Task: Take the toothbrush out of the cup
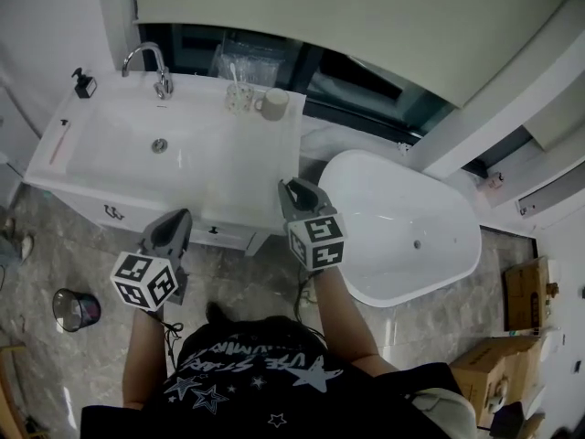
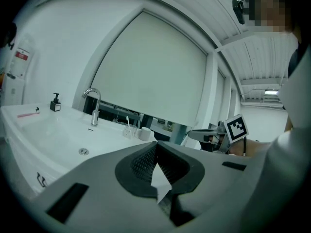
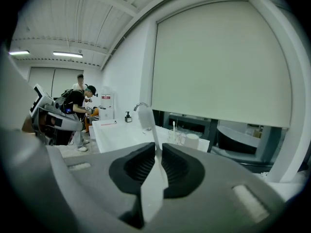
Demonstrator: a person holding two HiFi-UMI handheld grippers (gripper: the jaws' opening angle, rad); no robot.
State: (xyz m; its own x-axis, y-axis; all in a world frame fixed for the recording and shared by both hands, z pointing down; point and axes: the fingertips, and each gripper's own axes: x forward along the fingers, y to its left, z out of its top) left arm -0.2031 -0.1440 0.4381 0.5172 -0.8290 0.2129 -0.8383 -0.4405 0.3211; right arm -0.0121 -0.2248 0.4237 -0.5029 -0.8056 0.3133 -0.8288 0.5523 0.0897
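Observation:
A clear cup (image 1: 239,97) (image 2: 128,131) (image 3: 176,137) stands at the back right of the white sink counter (image 1: 228,167). A white toothbrush (image 1: 234,73) (image 3: 174,126) stands upright in it. My right gripper (image 1: 294,187) (image 3: 158,147) hovers at the counter's front right corner, well short of the cup. It is shut on another white toothbrush (image 3: 148,123), which sticks out past its tips. My left gripper (image 1: 175,218) (image 2: 155,143) is in front of the cabinet, lower left of the cup. Its jaw tips meet with nothing between them.
A white mug (image 1: 273,104) stands right beside the cup. A faucet (image 1: 155,65), a soap dispenser (image 1: 84,83) and a pink toothbrush (image 1: 59,142) are on the sink. A white bathtub (image 1: 402,227) lies to the right, a bin (image 1: 75,309) on the floor at left. People (image 3: 77,110) stand beyond.

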